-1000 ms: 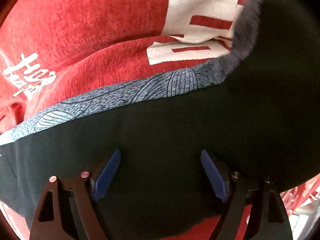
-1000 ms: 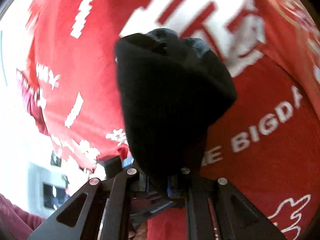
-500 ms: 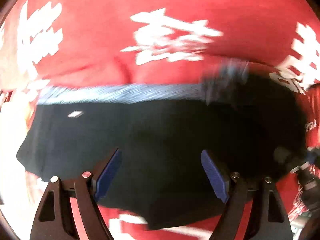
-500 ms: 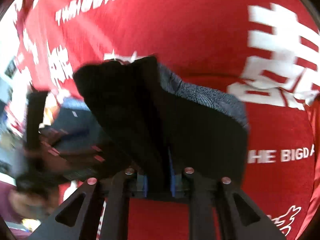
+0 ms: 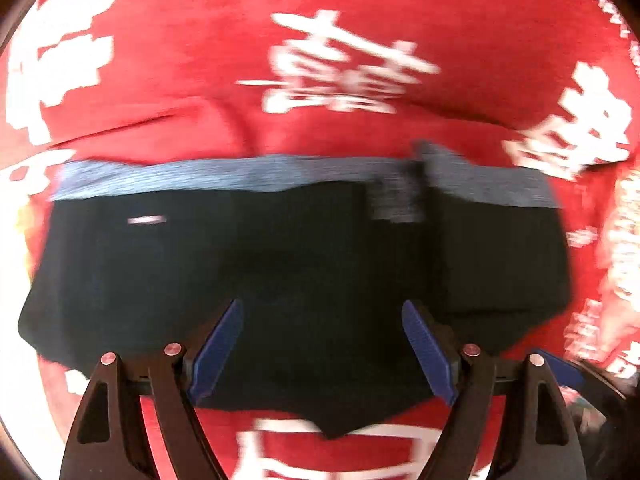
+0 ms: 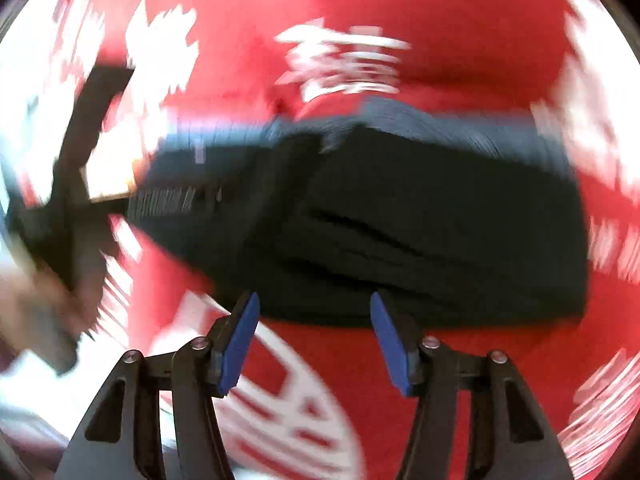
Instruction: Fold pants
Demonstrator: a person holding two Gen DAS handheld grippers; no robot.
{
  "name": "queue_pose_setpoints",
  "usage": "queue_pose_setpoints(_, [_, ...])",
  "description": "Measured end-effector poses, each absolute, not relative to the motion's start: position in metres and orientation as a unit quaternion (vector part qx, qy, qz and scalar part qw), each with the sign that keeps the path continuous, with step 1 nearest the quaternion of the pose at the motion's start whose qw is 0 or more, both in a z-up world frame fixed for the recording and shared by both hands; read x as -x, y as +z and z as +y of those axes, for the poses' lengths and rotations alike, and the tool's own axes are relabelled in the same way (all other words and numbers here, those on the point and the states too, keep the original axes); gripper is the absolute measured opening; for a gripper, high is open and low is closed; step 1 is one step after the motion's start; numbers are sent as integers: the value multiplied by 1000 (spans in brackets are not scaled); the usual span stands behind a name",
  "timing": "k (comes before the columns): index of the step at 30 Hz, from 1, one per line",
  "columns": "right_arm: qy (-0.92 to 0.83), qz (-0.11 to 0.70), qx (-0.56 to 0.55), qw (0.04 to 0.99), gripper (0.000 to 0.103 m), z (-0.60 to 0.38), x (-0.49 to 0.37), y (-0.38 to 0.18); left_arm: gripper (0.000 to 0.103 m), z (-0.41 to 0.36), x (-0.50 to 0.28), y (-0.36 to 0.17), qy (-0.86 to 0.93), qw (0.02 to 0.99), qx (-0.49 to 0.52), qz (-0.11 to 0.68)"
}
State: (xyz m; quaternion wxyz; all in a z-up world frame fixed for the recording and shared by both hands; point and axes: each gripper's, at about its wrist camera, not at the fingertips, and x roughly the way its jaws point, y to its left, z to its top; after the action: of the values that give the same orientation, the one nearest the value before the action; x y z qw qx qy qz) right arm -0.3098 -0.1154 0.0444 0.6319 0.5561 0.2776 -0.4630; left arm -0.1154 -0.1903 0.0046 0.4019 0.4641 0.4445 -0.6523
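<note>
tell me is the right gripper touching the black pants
Apart. The right wrist view shows the right gripper with jaws opening, nothing between them, pads clear of the black pants.

Heavy motion blur in my right wrist view: white print on the red cloth [image 6: 460, 20] unreadable, dark shape far left [image 6: 80, 168] can't be identified. Pants [image 5: 300, 264] hide the cloth beneath; grey waistband [image 5: 240, 174] smeared. Left-view lettering is cut by the rim.

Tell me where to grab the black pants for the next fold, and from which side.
Probably the doubled right end of the black pants, where layers stack into a firm edge. Come from the right, over the red cloth, with the right gripper, whose jaws are opening.
</note>
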Motion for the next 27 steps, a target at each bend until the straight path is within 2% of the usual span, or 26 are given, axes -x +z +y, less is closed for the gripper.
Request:
queue_pose_setpoints(1, [-461,196,-616,608,62,-114,342,37,83,-189,128,7,-660,380,-460,456])
queue_pose_setpoints(3, [-454,108,-675,571,62,-111,375,21,83,-188,147,7,-664,367,-460,462])
queue_pose_setpoints(10, [-427,-39,-746,510,61,-95,415,-21,83,-199,195,-9,-662,358,-482,449])
queue_pose_setpoints(16, [-404,-121,-774,473,59,-78,423,-44,82,-198,195,-26,-646,361,-494,456])
queue_pose_setpoints(21, [-408,-130,-767,478,59,-73,425,-42,82,-194,197,-15,-665,361,-488,436])
queue_pose_setpoints(25, [-407,-173,-774,454,57,-80,426,-59,82,-195,207,-24,-663,346,-486,453])
queue_pose_setpoints(26, [-406,-181,-777,445,41,-82,426,-63,77,-194,208,-27,-659,351,-488,453])
queue_pose_setpoints(27, [-405,-185,-785,430,12,-82,426,-70,75,-193,209,-30,-652,354,-492,455])
